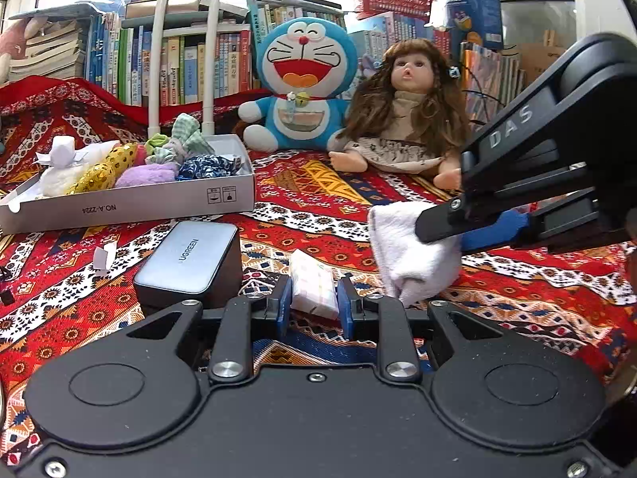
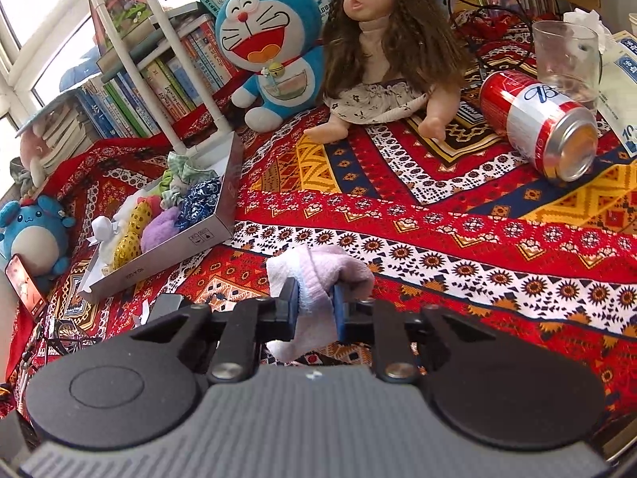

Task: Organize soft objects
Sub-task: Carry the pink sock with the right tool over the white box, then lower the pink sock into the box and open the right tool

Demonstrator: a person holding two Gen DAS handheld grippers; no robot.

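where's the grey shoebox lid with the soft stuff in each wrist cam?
Left wrist: grey box sits left of centre, upper left of the left gripper.
Right wrist: grey box lies at left, seen corner-on.
Shared landmark: Doraemon plush, behind the box in both.

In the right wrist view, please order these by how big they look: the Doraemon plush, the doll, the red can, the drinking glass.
1. doll
2. Doraemon plush
3. red can
4. drinking glass

The can lies nearer the camera, so its rank over the glass is unsure.

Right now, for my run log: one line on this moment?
left gripper: shut on tissue pack | right gripper: shut on white sock | box: filled
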